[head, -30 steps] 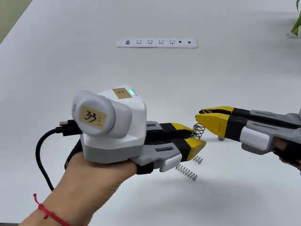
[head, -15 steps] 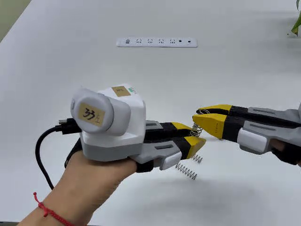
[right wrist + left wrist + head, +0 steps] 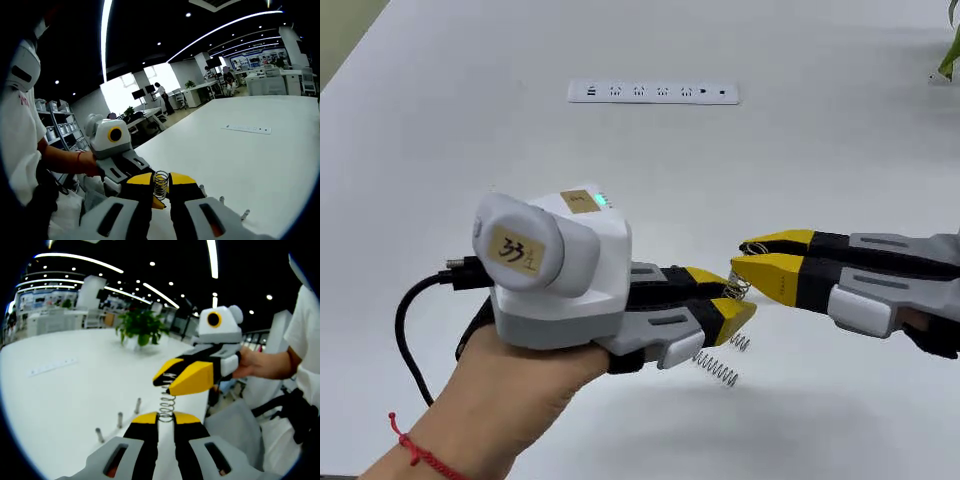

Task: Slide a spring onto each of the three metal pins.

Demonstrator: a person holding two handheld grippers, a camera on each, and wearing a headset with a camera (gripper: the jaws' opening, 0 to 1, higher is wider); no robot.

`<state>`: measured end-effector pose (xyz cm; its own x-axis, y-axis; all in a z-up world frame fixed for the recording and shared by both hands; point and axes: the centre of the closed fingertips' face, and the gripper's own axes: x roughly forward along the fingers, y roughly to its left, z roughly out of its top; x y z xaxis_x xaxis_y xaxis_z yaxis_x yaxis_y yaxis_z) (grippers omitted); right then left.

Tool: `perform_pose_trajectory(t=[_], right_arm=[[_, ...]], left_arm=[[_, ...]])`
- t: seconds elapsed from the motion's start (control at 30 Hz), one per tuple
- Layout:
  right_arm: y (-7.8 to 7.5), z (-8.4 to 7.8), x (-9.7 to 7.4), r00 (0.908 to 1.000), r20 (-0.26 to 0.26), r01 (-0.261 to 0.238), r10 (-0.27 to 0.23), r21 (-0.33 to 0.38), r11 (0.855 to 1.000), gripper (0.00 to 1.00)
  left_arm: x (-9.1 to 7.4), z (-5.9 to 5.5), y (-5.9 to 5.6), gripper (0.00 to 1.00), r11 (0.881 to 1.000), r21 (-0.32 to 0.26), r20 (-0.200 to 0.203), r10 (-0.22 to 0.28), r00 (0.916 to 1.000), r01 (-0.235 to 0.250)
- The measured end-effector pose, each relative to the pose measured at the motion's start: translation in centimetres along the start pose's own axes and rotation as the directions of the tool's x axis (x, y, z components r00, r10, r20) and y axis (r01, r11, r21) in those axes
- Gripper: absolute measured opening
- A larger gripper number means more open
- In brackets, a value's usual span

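Currently: left gripper (image 3: 735, 293) jaws nearly closed, pinching one end of spring (image 3: 736, 284). Right gripper (image 3: 737, 256) jaws narrowed onto other end. Spring held above table (image 3: 470, 130), between both tips. Two loose springs (image 3: 717, 366) lie on table, near side. Three metal pins (image 3: 120, 419) upright in row, bare.

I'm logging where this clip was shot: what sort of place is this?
Probably an open-plan office or lab: a long white table, ceiling light strips, monitors far off, and a power strip on the table.
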<state>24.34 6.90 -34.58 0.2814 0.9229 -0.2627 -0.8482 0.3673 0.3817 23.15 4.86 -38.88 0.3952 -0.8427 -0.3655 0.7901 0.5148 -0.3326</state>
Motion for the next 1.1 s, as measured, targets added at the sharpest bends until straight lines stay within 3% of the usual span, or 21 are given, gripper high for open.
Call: perform_pose_trajectory(t=[0.2, 0.37, 0.43, 0.53, 0.63, 0.77, 0.8, 0.87, 0.9, 0.97, 1.1], right_arm=[[0.3, -0.3, 0.2, 0.9990, -0.042, -0.015, 0.014, -0.033, 0.999, 0.18], [0.2, -0.7, 0.0, 0.9906, -0.131, -0.054, 0.040, -0.111, 0.992, 0.21], [0.1, -0.6, -0.3, 0.9829, -0.175, -0.084, 0.057, -0.149, 0.985, 0.22], [0.1, -0.4, -0.9, 0.9610, -0.264, -0.143, 0.082, -0.221, 0.965, 0.24], [0.3, 0.0, -1.4, 0.9264, -0.358, -0.226, 0.117, -0.279, 0.933, 0.25], [0.7, -0.3, -1.6, 0.8534, -0.502, -0.346, 0.139, -0.346, 0.872, 0.26], [0.9, -0.4, -1.6, 0.8272, -0.543, -0.383, 0.144, -0.357, 0.852, 0.26], [1.0, -0.5, -1.4, 0.7952, -0.590, -0.425, 0.142, -0.374, 0.825, 0.26], [1.2, -0.6, -1.3, 0.7705, -0.620, -0.457, 0.148, -0.376, 0.806, 0.26], [1.4, -0.6, -1.1, 0.7386, -0.659, -0.498, 0.143, -0.391, 0.774, 0.26], [2.0, -1.0, -0.5, 0.6766, -0.722, -0.566, 0.144, -0.384, 0.730, 0.26]], left_arm=[[0.1, 0.0, -0.2, 0.10, 1.000, 0.006, -0.003, -0.009, 1.0000, 0.009], [0.2, 0.1, -0.2, 0.10, 1.000, 0.011, 0.000, -0.015, 0.9999, 0.015], [0.2, 0.1, -0.3, 0.10, 1.000, 0.013, -0.001, -0.017, 0.9999, 0.017], [0.1, 0.1, -0.3, 0.10, 1.000, 0.019, 0.000, -0.021, 0.9998, 0.021], [0.1, 0.0, -0.3, 0.10, 0.999, 0.022, 0.000, -0.023, 0.9997, 0.023], [0.0, 0.0, -0.3, 0.10, 0.999, 0.029, 0.002, -0.026, 0.9996, 0.026], [0.0, -0.1, -0.4, 0.10, 0.999, 0.034, 0.004, -0.029, 0.9996, 0.029], [-0.1, -0.1, -0.4, 0.10, 0.999, 0.037, 0.005, -0.029, 0.9996, 0.029], [-0.1, -0.1, -0.5, 0.10, 0.999, 0.038, 0.006, -0.032, 0.9995, 0.031], [-0.2, -0.2, -0.5, 0.10, 0.999, 0.042, 0.009, -0.033, 0.9994, 0.033], [-0.3, -0.3, -0.7, 0.10, 0.998, 0.053, 0.013, -0.038, 0.9992, 0.038]])
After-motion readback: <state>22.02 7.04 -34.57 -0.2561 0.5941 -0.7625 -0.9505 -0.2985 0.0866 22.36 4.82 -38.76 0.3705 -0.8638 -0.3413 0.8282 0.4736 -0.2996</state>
